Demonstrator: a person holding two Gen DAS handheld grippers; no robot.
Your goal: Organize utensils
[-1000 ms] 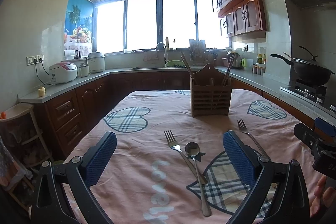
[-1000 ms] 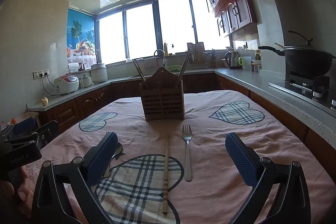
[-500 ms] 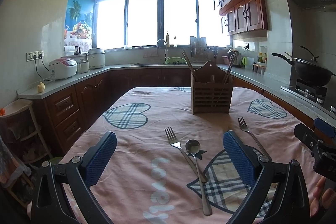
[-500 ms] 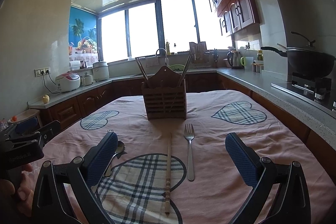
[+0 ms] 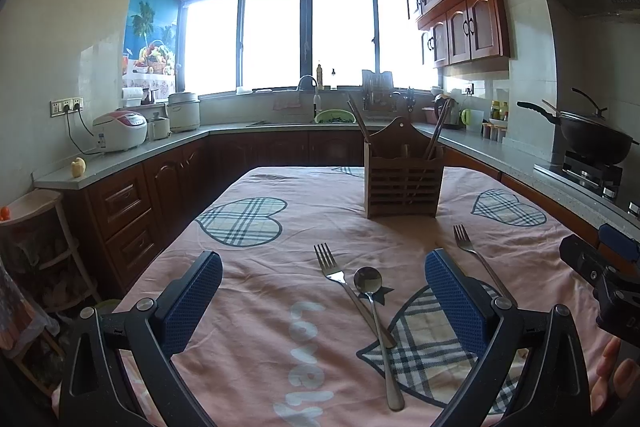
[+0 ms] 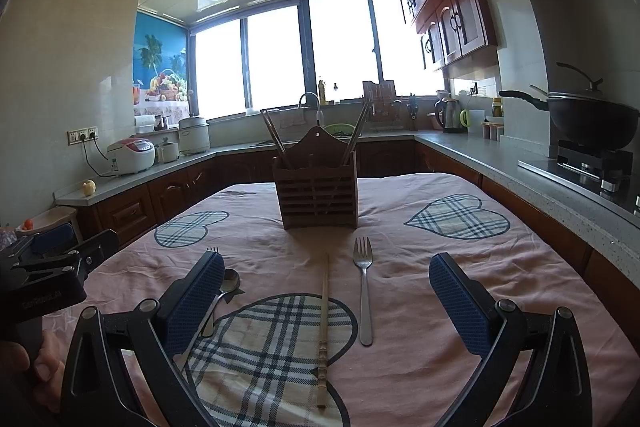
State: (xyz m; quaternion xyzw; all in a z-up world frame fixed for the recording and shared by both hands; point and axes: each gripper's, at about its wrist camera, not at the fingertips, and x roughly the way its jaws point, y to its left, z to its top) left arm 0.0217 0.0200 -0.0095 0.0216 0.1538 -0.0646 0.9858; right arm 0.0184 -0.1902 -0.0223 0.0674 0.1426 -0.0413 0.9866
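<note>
The left hand-held gripper (image 5: pixel 322 291) hung over the near end of the tabletop (image 5: pixel 256 267) with its blue-padded fingers spread wide and nothing between them. Framed between those fingers lay a steel fork (image 5: pixel 344 285) and a steel spoon (image 5: pixel 376 311), the spoon's handle crossing over the fork's near their lower ends. A second fork (image 5: pixel 476 259) lay just beyond the right finger, its handle partly hidden behind the pad.

The right hand-held gripper (image 6: pixel 326 293) was likewise spread and empty. Between its fingers a single wooden chopstick (image 6: pixel 323 311) with a turned handle lay lengthwise beside that second fork (image 6: pixel 365 291), the two close but apart. The spoon's bowl (image 6: pixel 231 279) peeked out just behind the left pad; whether it touched the pad could not be told.

Farther off, a slatted wooden utensil holder (image 5: pixel 403 183) stood upright on the tabletop with dark chopsticks (image 6: pixel 276 141) leaning out at each side.

Compared with a second earlier, the utensils had not shifted on the cloth; both views had merely tilted up a little, so the holder sat slightly lower in frame.

The pink tablecloth (image 6: pixel 420 267) was soft and lightly wrinkled, printed with plaid hearts; the pads were finely dimpled rubber on black plastic arms.
</note>
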